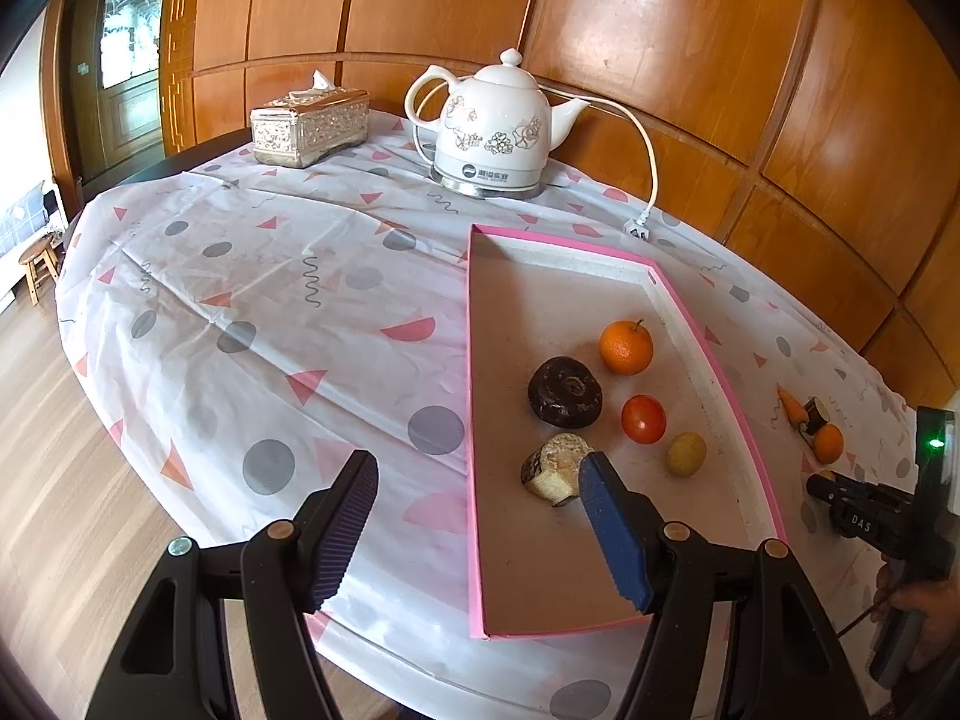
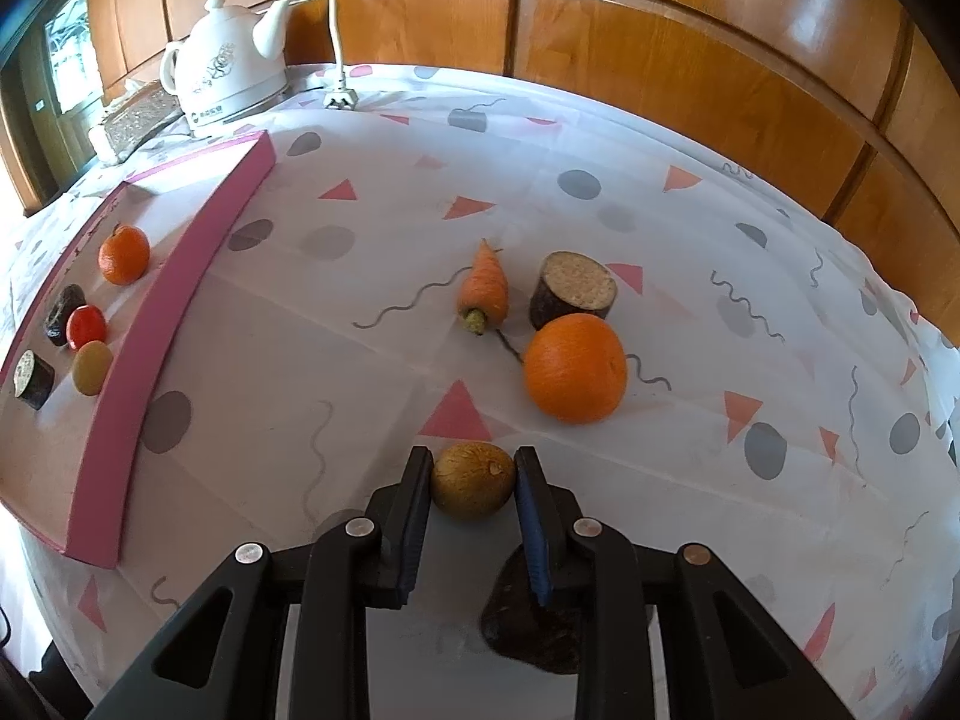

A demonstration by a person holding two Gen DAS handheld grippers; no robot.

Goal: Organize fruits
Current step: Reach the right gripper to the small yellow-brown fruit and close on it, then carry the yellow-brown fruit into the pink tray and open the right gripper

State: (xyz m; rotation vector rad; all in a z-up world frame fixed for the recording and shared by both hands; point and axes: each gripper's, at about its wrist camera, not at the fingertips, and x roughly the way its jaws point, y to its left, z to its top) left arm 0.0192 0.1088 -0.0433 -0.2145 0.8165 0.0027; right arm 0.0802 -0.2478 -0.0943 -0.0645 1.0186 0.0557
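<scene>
A pink-rimmed tray lies on the table and shows at the left of the right wrist view. It holds a mandarin, a red tomato, a yellow-green fruit, a dark round piece and a cut brown piece. My left gripper is open and empty over the tray's near left edge. My right gripper is shut on a small green-brown fruit just above the cloth. Beyond it lie an orange, a carrot and a cut brown piece.
A white electric kettle with its cord and plug stands at the back, a silver tissue box to its left. A dark lump lies under my right gripper. Wood-panelled wall stands behind the round table.
</scene>
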